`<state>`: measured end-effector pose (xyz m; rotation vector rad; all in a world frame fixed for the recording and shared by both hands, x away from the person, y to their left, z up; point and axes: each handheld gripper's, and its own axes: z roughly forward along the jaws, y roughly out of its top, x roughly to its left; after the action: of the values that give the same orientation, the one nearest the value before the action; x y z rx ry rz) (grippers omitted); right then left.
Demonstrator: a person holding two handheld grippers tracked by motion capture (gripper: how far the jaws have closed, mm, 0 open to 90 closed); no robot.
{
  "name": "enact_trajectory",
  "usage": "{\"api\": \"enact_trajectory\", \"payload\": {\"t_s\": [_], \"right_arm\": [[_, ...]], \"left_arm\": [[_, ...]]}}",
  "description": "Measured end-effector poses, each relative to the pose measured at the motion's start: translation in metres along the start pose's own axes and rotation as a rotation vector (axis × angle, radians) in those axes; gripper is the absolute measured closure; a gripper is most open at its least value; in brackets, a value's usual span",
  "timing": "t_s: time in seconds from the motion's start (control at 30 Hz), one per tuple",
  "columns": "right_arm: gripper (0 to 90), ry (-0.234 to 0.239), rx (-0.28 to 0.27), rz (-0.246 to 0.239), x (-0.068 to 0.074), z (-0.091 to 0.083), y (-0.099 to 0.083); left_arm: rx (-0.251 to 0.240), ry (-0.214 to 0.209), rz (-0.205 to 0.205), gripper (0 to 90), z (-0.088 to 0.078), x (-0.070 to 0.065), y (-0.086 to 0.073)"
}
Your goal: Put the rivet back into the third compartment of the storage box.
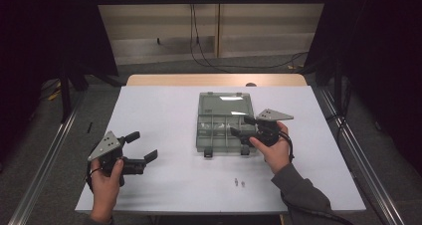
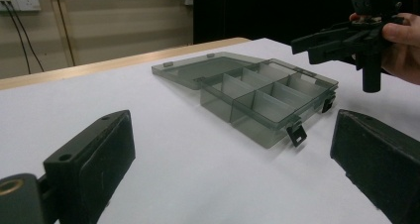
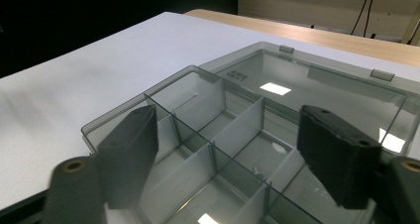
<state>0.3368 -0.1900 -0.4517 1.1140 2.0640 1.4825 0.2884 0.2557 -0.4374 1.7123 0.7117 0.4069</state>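
Observation:
A smoky see-through compartment box (image 1: 221, 130) lies open in the middle of the white table (image 1: 164, 115), its lid folded flat toward the far side. My right gripper (image 1: 240, 126) hovers over the box's right-hand compartments. In the right gripper view its jaws stand open (image 3: 233, 149) above the dividers (image 3: 247, 120), with nothing between them. My left gripper (image 1: 143, 146) rests near the front left, open and empty, pointing toward the box (image 2: 267, 102). The left gripper view also shows the right gripper (image 2: 317, 43) above the box's far end. Two tiny screws (image 1: 239, 183) lie on the table in front of the box.
Two black latches (image 1: 208, 153) stick out from the box's near side. A wooden strip (image 1: 214, 79) borders the table's far edge. Black cables (image 1: 209, 60) trail on the floor beyond. Dark curtains hang on both sides.

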Motion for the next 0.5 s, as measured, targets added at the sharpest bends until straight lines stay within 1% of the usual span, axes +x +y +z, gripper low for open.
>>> {"api": "enact_trajectory", "payload": {"t_s": [0.1, 0.13, 0.23, 0.27, 0.33, 0.5], "right_arm": [[18.8, -0.002, 0.002, -0.026, 0.001, -0.004, 0.0], [17.3, -0.002, -0.004, -0.035, 0.001, -0.005, 0.0], [14.5, 0.012, -0.003, -0.049, 0.003, -0.008, 0.001], [14.3, 0.005, -0.004, -0.054, 0.004, -0.009, 0.001], [13.6, 0.011, -0.002, -0.066, 0.005, -0.012, 0.001], [12.7, 0.016, -0.004, -0.073, 0.007, -0.017, -0.001]], "left_arm": [[0.005, 0.001, 0.009, 3.5, -0.001, 0.001, 0.0], [0.003, 0.001, 0.005, 3.5, -0.001, 0.0, 0.0], [0.003, 0.003, 0.006, 3.4, -0.001, 0.0, 0.0], [-0.003, 0.001, -0.002, 3.5, 0.0, -0.001, 0.0], [-0.005, 0.001, -0.001, 3.5, 0.0, -0.001, 0.001], [0.001, -0.004, 0.002, 3.5, 0.0, -0.001, 0.001]]}}
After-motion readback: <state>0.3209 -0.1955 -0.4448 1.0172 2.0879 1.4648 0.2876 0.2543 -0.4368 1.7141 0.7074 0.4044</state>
